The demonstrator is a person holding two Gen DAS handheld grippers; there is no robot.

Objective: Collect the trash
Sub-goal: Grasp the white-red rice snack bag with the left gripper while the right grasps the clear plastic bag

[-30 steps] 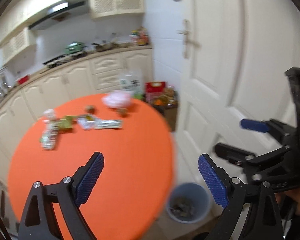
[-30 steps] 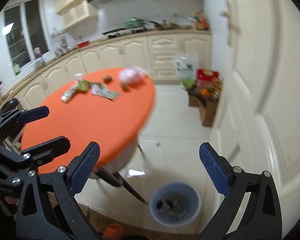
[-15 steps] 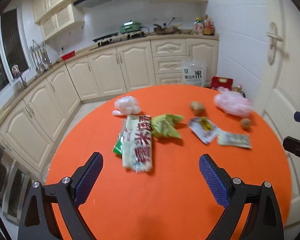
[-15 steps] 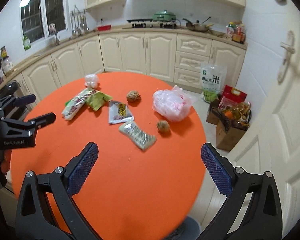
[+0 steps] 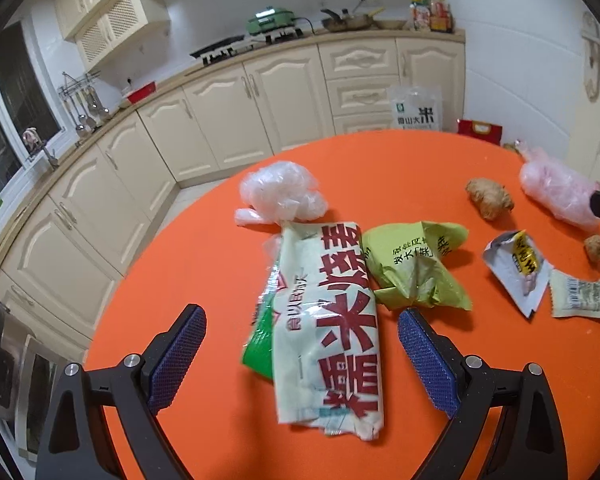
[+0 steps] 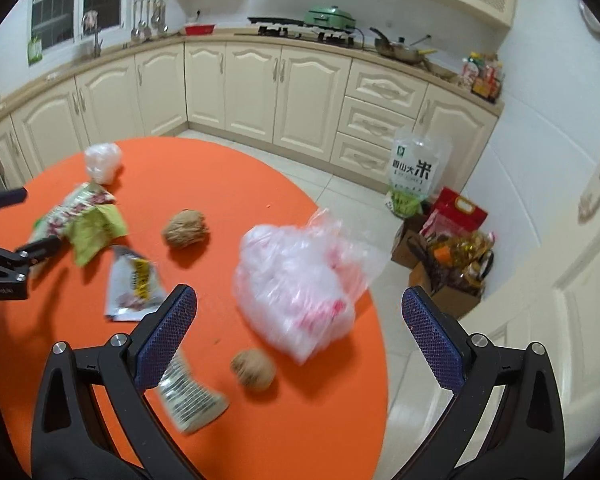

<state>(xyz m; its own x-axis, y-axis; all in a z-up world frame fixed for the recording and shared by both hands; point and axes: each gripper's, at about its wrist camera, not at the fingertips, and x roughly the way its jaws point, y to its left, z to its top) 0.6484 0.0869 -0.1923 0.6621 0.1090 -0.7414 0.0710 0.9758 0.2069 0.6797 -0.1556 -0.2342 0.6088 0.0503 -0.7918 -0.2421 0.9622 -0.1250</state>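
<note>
Trash lies scattered on a round orange table [image 5: 204,264]. My left gripper [image 5: 300,356] is open, low over a long white wrapper with red characters [image 5: 332,324] that lies between its fingers. Beside it are a crumpled green wrapper [image 5: 416,272], a clear plastic ball [image 5: 280,194], a silver packet [image 5: 516,272], a small white packet [image 5: 580,298] and brown lumps [image 5: 489,198]. My right gripper [image 6: 300,340] is open above a pink-white plastic bag [image 6: 300,284], with a brown lump [image 6: 254,370] and the white packet [image 6: 188,400] below it.
Cream kitchen cabinets [image 6: 260,84] curve behind the table. On the floor to the right stand a rice bag [image 6: 414,168] and cardboard boxes of groceries [image 6: 448,256]. A white door [image 6: 588,240] is close on the right, beyond the table edge [image 6: 380,320].
Both grippers have swung away from the floor bin and door, then come in low over the table. The left closed in on the long white wrapper, the right on the pink bag.
</note>
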